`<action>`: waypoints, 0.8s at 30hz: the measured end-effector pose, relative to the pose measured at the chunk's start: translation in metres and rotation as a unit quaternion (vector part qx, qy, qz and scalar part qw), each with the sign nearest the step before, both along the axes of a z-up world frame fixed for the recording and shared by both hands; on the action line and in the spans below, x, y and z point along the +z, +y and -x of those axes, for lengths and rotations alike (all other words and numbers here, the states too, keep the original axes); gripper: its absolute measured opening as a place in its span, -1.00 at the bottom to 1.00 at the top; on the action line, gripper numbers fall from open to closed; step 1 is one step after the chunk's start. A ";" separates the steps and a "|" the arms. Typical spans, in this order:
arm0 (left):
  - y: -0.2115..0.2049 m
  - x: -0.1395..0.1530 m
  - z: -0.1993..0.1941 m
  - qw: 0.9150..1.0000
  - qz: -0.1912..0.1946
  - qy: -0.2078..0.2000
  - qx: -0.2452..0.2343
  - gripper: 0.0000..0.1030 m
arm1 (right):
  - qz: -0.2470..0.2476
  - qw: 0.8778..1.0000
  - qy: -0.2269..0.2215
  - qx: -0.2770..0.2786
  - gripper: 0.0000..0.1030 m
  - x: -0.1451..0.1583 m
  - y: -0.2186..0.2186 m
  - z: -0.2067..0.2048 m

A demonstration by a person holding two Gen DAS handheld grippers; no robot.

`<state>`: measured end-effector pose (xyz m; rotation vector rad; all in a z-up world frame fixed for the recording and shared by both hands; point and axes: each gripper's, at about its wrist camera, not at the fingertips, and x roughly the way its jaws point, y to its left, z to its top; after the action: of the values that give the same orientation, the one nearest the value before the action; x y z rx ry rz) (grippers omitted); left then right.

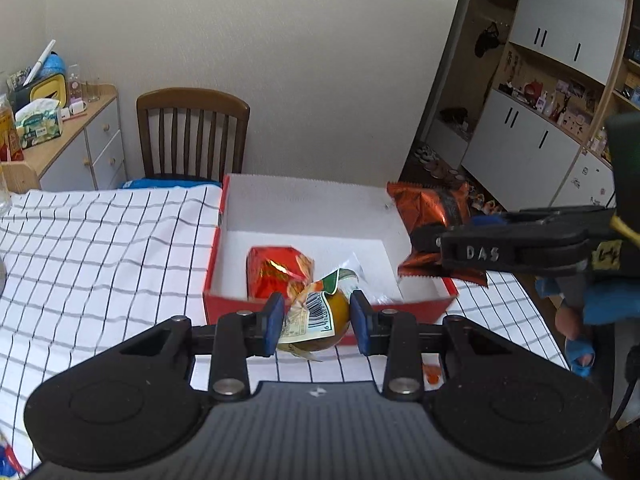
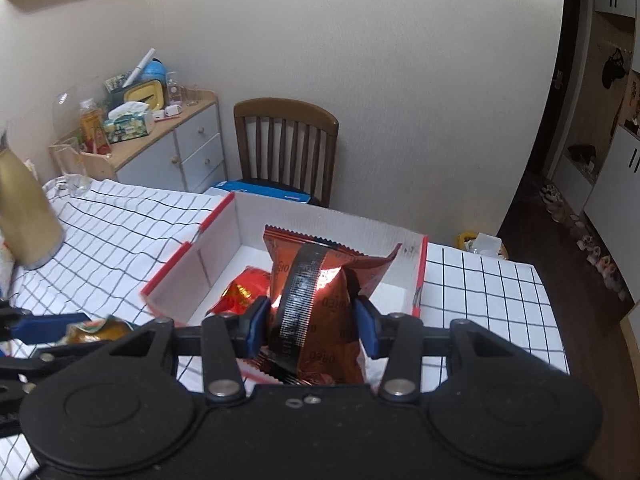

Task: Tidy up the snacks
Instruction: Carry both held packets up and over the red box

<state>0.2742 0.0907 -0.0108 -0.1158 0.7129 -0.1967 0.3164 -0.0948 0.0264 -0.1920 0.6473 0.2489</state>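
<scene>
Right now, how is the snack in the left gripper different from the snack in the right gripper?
The jelly cup in the left gripper is round and amber with a clear, barcoded wrapper; the Oreo packet in the right gripper is a flat, shiny orange-brown pouch with a dark stripe. The jelly cup looks smaller than the Oreo packet. Both are gripped near the red box, neither inside yet.

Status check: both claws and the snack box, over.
Left claw shut on orange jelly cup, near front wall of red box. Right claw shut on Oreo packet, above box. Red foil snack inside. Nothing blocking.
</scene>
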 end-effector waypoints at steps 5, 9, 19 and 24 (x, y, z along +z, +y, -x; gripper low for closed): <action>0.004 0.002 -0.029 1.000 -0.001 -0.003 0.005 -0.34 | 0.005 1.000 0.012 -0.002 -0.14 -0.011 0.007 -0.021; 0.004 0.003 -0.050 1.000 -0.004 -0.006 0.004 -0.34 | 0.011 1.000 0.019 -0.006 -0.14 -0.021 0.010 -0.034; 0.001 -0.017 -0.099 1.000 0.003 0.020 0.005 -0.34 | 0.029 0.998 0.052 -0.015 -0.14 -0.049 0.013 -0.066; -0.002 -0.033 -0.118 0.999 -0.008 0.040 0.003 -0.34 | 0.044 0.996 0.072 -0.015 -0.13 -0.066 0.015 -0.076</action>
<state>0.3923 0.0883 -0.0440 -0.1102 0.7931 -0.1805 0.3929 -0.0795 -0.0391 -0.2500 0.8039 0.2062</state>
